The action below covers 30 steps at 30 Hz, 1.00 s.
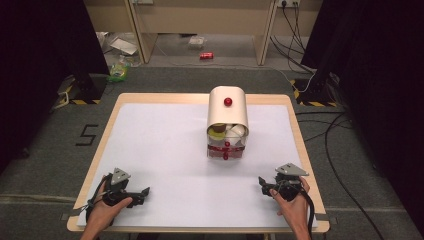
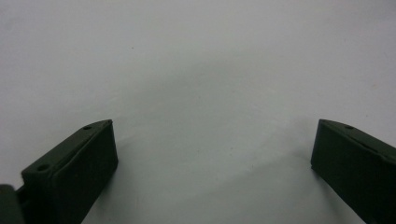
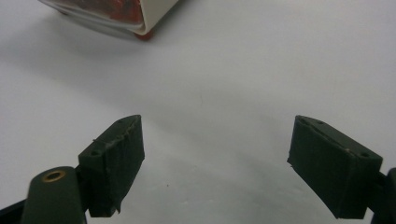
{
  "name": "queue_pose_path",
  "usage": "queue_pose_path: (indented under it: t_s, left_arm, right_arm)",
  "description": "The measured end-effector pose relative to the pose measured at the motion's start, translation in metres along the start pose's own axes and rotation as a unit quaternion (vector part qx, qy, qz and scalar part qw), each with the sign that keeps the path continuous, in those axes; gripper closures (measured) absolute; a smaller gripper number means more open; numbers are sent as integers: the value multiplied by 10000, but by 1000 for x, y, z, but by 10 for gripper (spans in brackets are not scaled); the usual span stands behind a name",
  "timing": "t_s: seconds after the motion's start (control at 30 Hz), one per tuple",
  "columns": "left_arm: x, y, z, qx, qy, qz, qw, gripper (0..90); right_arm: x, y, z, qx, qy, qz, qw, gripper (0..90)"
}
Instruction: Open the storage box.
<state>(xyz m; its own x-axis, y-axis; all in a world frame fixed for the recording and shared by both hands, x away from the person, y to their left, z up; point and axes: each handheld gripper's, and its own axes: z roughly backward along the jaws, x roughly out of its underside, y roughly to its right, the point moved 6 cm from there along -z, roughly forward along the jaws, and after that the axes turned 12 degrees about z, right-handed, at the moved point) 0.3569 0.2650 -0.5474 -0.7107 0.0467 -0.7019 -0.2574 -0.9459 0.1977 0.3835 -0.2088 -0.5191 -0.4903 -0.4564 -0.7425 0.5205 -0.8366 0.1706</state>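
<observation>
Breadbox-style container (image 1: 227, 112), cream with a rounded roll-top and a red knob (image 1: 228, 101) on its top, stands toward the far middle of the counter (image 1: 150, 145), well apart from both grippers. Its front is open, and round cream and brown items (image 1: 227, 131) sit inside above a red-trimmed clear lower section (image 1: 226, 149). In the right gripper view a corner of the container (image 3: 112, 16) shows at the upper left, resting on the white surface (image 3: 261, 60).

White covering spreads over most of the counter, with a wooden edge around it.

Left gripper (image 1: 134, 196) rests near the counter's near left corner, held in the person's left hand (image 1: 107, 207). Its fingers (image 2: 74, 172) are spread wide with nothing but bare white surface (image 2: 210, 93) between them.

Right gripper (image 1: 267, 187) lies near the near right corner in the right hand (image 1: 292, 205). Its fingers (image 3: 114, 161) are likewise spread wide, holding nothing.

Beyond the counter, a red can (image 1: 206, 55) lies on the floor.
</observation>
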Motion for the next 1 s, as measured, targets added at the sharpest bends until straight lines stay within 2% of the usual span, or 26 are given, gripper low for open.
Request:
queue_pose_path:
  t_s: [0.13,0.53,0.73,1.0]
  left_arm:
    - [0,0,0,2,3,0,10000,0]
    - [0,0,0,-4,0,-3,10000,0]
    - [0,0,0,0,0,0,10000,0]
    - [0,0,0,0,-1,-1,10000,0]
  right_arm:
    - [-6,-2,1,-8,77,79,9999,188]
    - [-17,-9,5,-32,230,94,9997,195]
    - [-31,-13,11,-27,430,134,9990,197]
    - [-42,-18,15,-64,551,164,9983,201]
